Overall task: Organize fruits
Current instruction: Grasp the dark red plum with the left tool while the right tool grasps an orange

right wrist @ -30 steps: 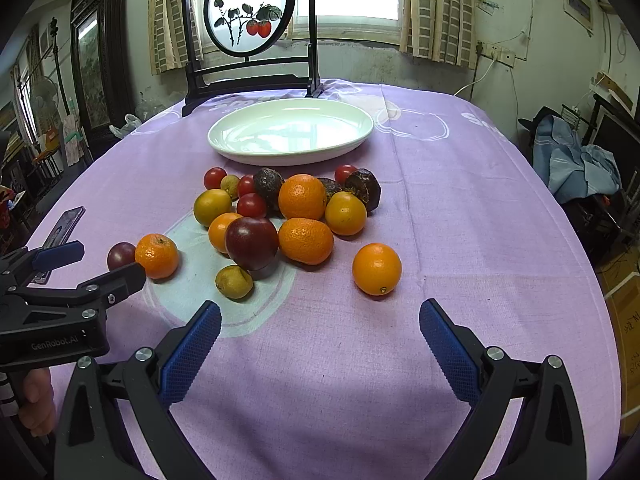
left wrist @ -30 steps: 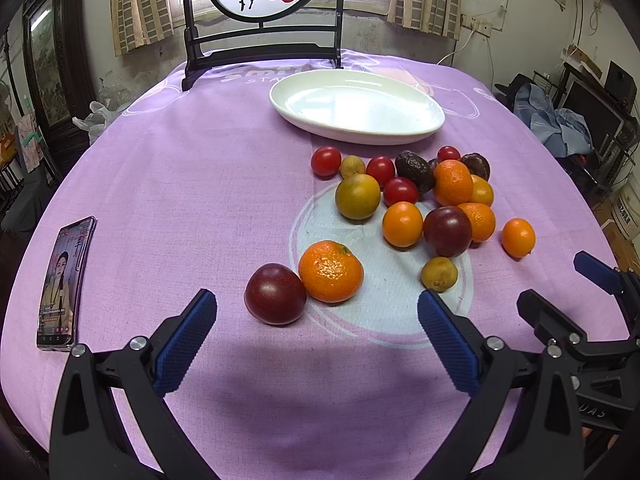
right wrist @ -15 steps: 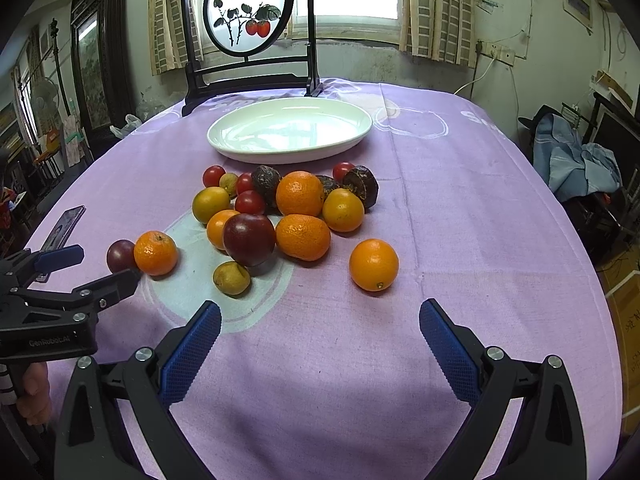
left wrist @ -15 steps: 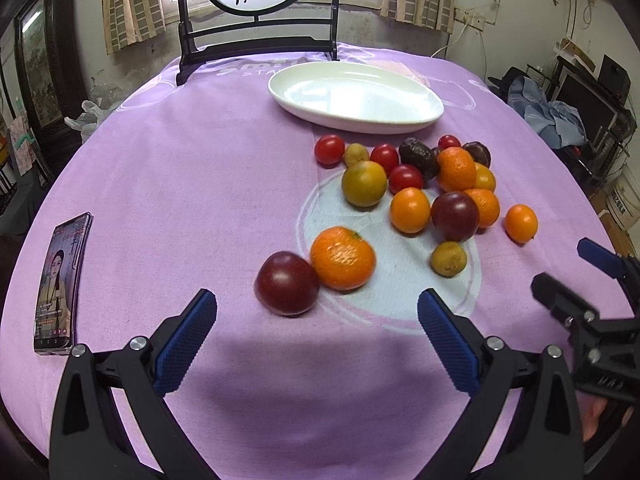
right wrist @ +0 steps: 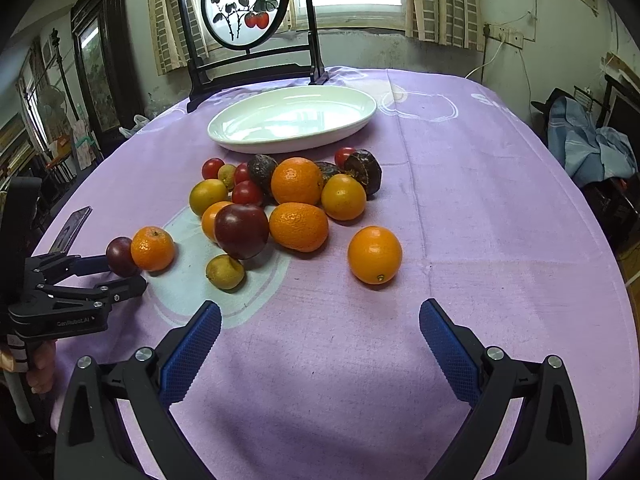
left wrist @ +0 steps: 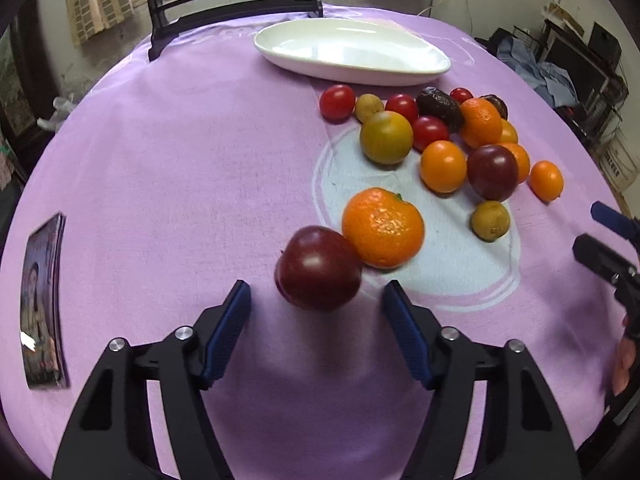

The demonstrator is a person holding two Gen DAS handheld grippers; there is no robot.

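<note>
A purple cloth covers the round table, with a phone lying at its far left edge. Right of it, the left gripper has just been narrowing its jaws around the dark plum, pads beside it but not yet pressing; I would centre the plum and close gently so the touching mandarin is not nudged. Beyond lie the heaped fruits and white plate, while the right gripper hovers wide open and empty.
</note>
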